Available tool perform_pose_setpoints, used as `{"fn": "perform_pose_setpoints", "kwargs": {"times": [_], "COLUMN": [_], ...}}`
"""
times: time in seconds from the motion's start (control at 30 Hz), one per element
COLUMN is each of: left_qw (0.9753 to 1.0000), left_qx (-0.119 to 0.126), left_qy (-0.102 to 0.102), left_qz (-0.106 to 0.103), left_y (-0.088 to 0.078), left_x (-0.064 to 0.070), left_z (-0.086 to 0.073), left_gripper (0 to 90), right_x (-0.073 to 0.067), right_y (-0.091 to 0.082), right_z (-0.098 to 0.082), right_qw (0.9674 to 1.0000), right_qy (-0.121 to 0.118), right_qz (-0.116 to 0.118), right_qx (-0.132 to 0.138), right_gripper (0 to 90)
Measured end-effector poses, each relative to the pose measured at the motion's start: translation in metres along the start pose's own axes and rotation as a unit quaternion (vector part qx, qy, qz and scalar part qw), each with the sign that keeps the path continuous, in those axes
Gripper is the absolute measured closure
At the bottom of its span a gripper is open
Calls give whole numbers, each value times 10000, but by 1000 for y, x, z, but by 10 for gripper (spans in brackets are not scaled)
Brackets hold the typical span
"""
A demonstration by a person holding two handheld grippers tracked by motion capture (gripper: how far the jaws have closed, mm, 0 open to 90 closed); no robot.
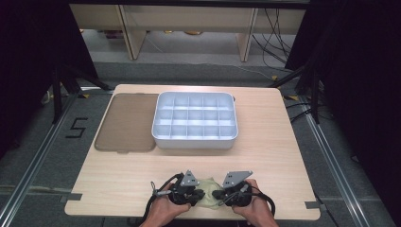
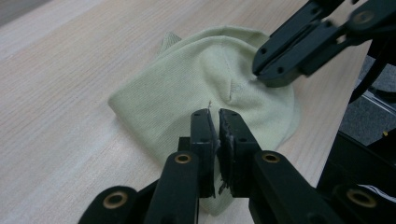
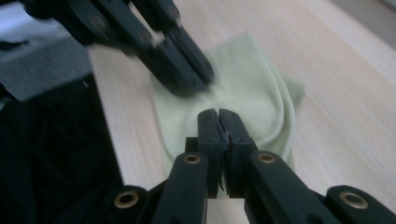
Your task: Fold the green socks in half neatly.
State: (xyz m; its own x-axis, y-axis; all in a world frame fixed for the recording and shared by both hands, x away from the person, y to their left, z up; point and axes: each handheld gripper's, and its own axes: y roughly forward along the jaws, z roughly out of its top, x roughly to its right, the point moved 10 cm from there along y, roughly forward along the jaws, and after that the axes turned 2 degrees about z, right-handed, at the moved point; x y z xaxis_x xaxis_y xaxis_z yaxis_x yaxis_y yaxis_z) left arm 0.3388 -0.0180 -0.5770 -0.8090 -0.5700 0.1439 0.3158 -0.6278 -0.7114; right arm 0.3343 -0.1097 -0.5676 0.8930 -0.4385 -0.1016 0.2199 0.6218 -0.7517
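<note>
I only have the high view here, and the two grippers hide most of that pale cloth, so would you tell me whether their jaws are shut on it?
Observer: Yes, the left gripper is pinched shut on the pale green cloth.
Operator: And the right one?
Observer: The right gripper is also shut on the cloth, close to the left.
Operator: Is the cloth flat?
Observer: No, it puckers into a small ridge between the two grips.
</note>
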Motion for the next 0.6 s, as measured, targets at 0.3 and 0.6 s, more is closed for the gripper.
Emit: {"fn": "perform_pose_setpoints", "kwargs": {"times": [0.3, 0.6], "left_qw": [10000, 9995], "left_qx": [17, 313], "left_qy": [13, 24], "left_qz": [14, 44], "left_y": [-1, -12], "left_x": [2, -3], "left_z": [0, 20], "left_gripper": [836, 823], "right_x": [17, 21], "right_y": [-4, -22], "right_z": [-22, 3], "right_qw": [9995, 9988], "right_qy": [123, 183], "right_qz": [-275, -296], "right_qx": [-115, 332], "right_gripper": [899, 898]}}
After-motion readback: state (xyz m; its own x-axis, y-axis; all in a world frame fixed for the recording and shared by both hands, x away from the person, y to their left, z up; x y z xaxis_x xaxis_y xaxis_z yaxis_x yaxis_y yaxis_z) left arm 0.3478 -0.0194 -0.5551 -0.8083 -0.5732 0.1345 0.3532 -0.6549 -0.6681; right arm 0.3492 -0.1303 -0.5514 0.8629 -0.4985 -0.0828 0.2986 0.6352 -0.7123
